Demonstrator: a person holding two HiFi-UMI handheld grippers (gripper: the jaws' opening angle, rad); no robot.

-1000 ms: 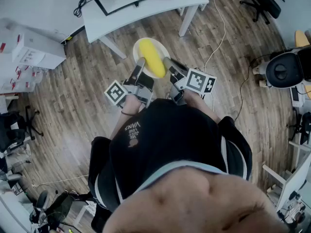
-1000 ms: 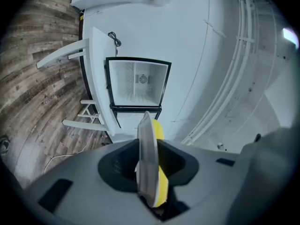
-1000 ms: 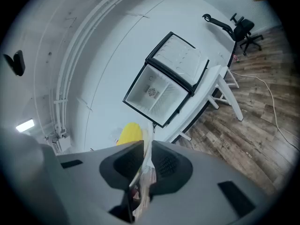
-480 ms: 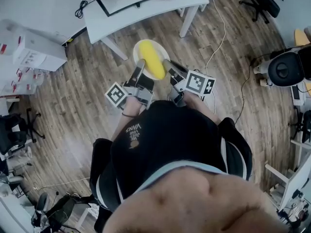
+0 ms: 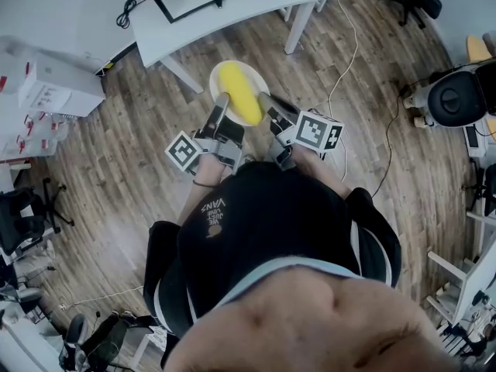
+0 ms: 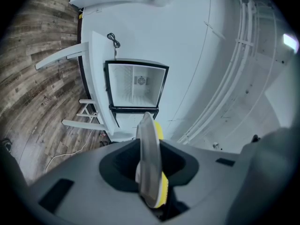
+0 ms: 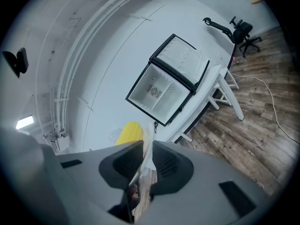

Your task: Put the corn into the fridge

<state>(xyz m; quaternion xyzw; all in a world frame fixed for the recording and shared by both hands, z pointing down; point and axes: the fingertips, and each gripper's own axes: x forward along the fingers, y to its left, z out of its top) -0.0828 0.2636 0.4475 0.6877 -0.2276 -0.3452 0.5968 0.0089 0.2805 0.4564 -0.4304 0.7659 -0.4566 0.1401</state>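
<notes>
In the head view the corn (image 5: 239, 93) lies on a plate (image 5: 219, 74) carried above the floor (image 5: 116, 161). The left tongs (image 5: 222, 105) clamp its rim at 7 o'clock and the right tongs (image 5: 269, 101) at 4 o'clock. Two grips probably keep the plate level so the corn cannot roll off. The worktop (image 5: 201, 14) is at 12 o'clock.

In the left gripper view the plate stands edge-on between the closed jaws, with the corn showing yellow behind it. The fridge (image 6: 135, 86) sits at 12 o'clock on the worktop, door open, seemingly ready to take the load.

In the right gripper view the jaws pinch the thin rim, the corn is at 11 o'clock, and the fridge is at 1 o'clock, well apart.
</notes>
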